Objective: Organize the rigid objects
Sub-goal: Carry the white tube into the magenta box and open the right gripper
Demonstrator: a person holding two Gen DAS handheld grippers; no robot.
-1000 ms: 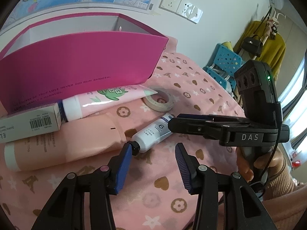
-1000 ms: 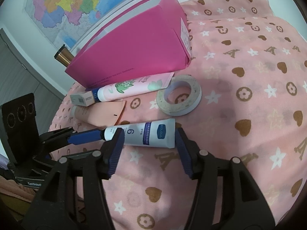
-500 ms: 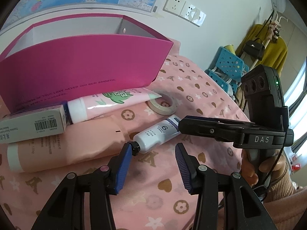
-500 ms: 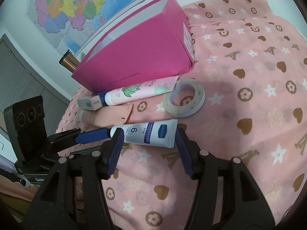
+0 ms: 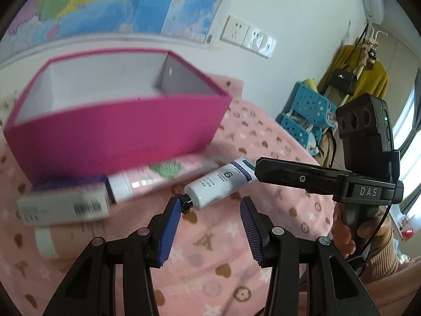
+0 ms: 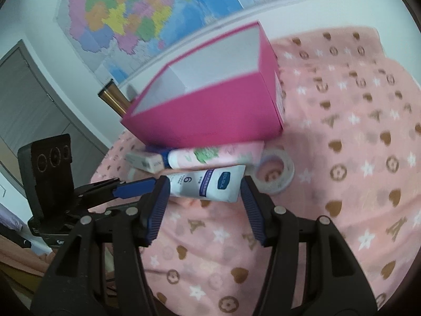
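A white tube marked "6" (image 6: 206,183) with a black cap (image 5: 186,203) is held lengthwise between the two grippers, lifted above the pink cloth. My right gripper (image 6: 204,193) is shut on the tube, its jaws on the tube's two ends. My left gripper (image 5: 209,212) is open; its left fingertip (image 5: 172,210) touches the cap. An open magenta box (image 5: 115,131) stands behind; it also shows in the right wrist view (image 6: 210,113).
By the box lie a pink tube with a green print (image 6: 210,156), a white carton with a barcode (image 5: 63,208), a peach tube (image 5: 63,234) and a tape roll (image 6: 276,173). A copper cylinder (image 6: 114,100) stands behind the box.
The white tube has risen off the cloth with both grippers. The box's open top now shows from above, and the background is motion-blurred.
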